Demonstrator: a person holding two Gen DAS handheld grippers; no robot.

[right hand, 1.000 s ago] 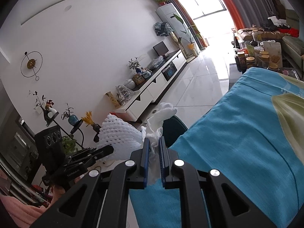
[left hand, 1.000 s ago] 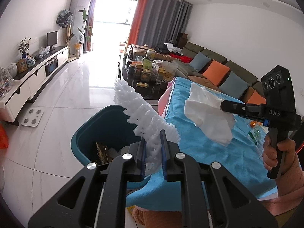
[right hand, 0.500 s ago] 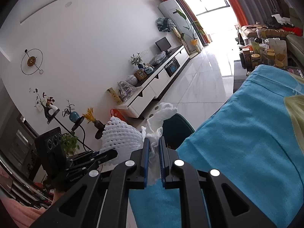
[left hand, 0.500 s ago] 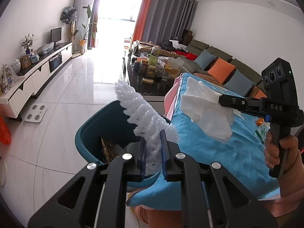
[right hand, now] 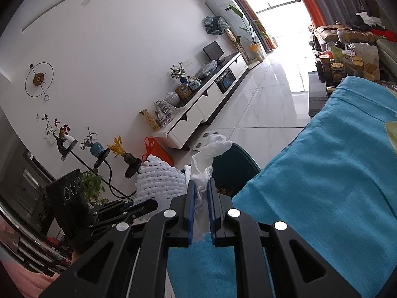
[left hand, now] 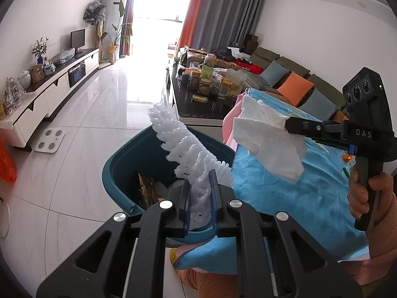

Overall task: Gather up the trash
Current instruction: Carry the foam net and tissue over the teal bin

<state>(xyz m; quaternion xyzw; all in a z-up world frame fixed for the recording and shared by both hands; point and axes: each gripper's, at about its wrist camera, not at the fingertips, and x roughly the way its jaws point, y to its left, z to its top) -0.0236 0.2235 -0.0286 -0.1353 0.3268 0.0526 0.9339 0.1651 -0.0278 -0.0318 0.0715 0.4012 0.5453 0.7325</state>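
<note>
Both pieces are lifted but neither is binned. The left gripper [left hand: 200, 193] is clamped on a white foam net [left hand: 184, 149], held directly over the open teal bin [left hand: 129, 159], which already holds some litter. The right gripper [right hand: 200, 198] is clamped on a crumpled white tissue [left hand: 268, 144], held beside the bin, above the blue-clothed surface [left hand: 285, 198] that touches its rim. Release of both remains, in my judgement. Beyond the bin: white tiled floor [left hand: 104, 114], a jar-crowded coffee table [left hand: 208, 99], sofa [left hand: 285, 72], bright window.
</note>
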